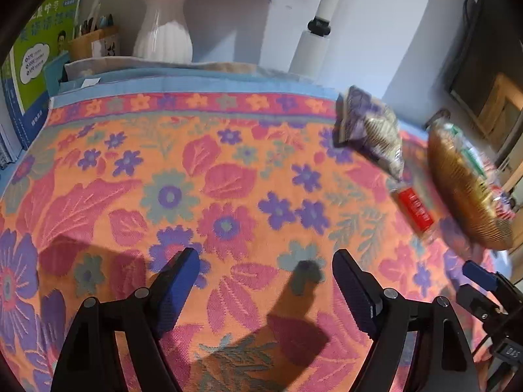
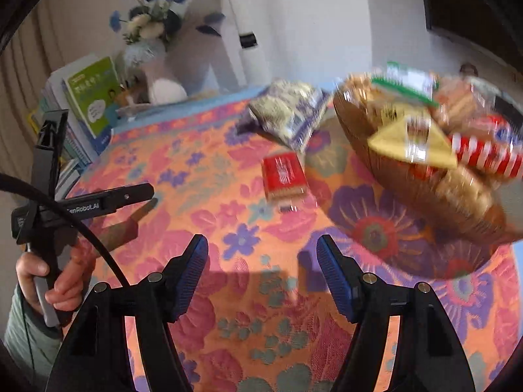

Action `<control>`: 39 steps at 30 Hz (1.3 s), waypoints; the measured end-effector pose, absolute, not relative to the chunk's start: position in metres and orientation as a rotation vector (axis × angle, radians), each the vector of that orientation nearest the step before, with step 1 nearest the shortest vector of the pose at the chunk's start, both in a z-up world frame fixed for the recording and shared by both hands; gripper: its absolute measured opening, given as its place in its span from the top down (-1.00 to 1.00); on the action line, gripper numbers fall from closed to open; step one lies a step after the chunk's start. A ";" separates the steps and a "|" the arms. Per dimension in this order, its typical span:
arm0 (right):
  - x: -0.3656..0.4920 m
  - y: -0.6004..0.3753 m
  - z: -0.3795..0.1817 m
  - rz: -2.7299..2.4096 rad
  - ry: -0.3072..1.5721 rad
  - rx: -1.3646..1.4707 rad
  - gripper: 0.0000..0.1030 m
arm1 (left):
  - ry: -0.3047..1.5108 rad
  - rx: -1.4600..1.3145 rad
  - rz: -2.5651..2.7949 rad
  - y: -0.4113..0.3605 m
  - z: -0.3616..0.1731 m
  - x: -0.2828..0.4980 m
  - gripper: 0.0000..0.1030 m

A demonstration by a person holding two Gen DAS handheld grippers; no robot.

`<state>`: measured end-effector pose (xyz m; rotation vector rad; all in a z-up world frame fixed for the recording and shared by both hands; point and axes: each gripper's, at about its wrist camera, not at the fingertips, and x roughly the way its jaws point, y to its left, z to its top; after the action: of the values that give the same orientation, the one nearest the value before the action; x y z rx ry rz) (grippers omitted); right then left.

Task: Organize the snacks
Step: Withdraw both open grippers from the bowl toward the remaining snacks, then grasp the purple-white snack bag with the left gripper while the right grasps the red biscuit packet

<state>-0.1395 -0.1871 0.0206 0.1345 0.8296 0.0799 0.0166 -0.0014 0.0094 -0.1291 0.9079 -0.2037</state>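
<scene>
Blue-padded right hand-held gripper [image 2: 261,274] gapes, empty.

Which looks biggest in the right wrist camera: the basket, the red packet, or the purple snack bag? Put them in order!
1. The basket, by far, though it sits nearer the camera.
2. The purple snack bag.
3. The red packet, a bit smaller than the bag.

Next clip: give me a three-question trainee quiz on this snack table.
1. True or false: the red packet lies inside the basket.
2. Which snack lies nearest the vase? A) purple bag B) red packet C) yellow packet
3. What does the right gripper hold?

Key: 1 false, it lies on the cloth beside the basket; 2 A; 3 nothing, its jaws stand apart and empty.
</scene>
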 end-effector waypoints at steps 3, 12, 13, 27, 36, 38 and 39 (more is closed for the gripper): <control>-0.142 -0.192 0.019 0.068 0.826 0.152 -0.33 | 0.905 -0.111 -0.192 -0.004 0.008 0.017 -0.58; -0.136 -0.194 0.016 0.060 0.861 0.168 -0.34 | 0.908 -0.100 -0.188 -0.005 0.008 0.016 -0.58; -0.135 -0.195 0.015 0.046 0.883 0.170 -0.34 | 0.919 -0.098 -0.181 -0.006 0.009 0.017 -0.58; -0.073 -0.191 0.026 0.023 0.868 0.234 -0.34 | 0.901 -0.091 -0.449 -0.075 0.084 0.104 -0.58; -0.059 -0.216 0.003 0.001 0.885 0.335 0.35 | 0.940 0.015 -0.529 -0.141 0.051 0.164 -0.58; -0.061 -0.221 0.002 0.010 0.880 0.364 0.34 | 0.948 0.055 -0.519 -0.156 0.042 0.172 -0.58; -0.061 -0.223 0.002 0.014 0.881 0.373 0.34 | 0.946 0.079 -0.505 -0.162 0.038 0.175 -0.58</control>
<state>-0.0611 -0.2232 0.0015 0.3733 0.8807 0.0138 0.1750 -0.1619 0.0382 0.0785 0.9460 -0.5051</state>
